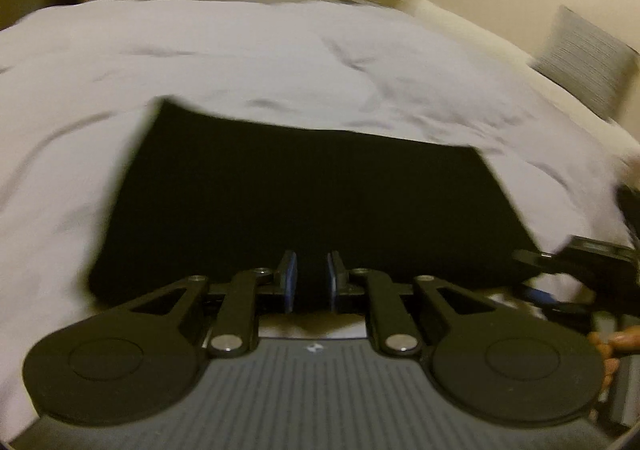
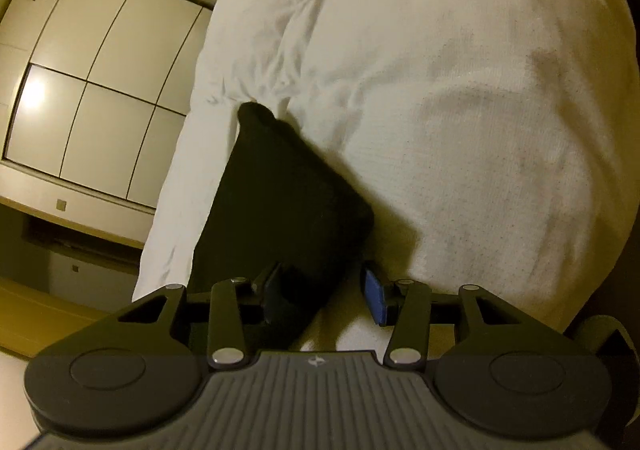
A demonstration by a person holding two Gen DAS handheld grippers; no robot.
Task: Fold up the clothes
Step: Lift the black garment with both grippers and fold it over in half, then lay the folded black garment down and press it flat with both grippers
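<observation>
Jaws of the left gripper point(image 1: 312, 282) stood nearly together, pinching the near edge of the black garment point(image 1: 304, 189), probably to keep that edge in hand for the fold. Right gripper point(image 2: 324, 294) had its jaws apart; the garment's corner lay between the pads, but the right pad was clear of it, so apparently no grip. Garment lay folded on the white duvet point(image 2: 460, 89), near the bed's edge.

folded garment point(image 1: 304, 205) on the bed point(image 1: 240, 61), pillow point(image 1: 588, 57) far right, wardrobe point(image 2: 100, 81) beyond
</observation>
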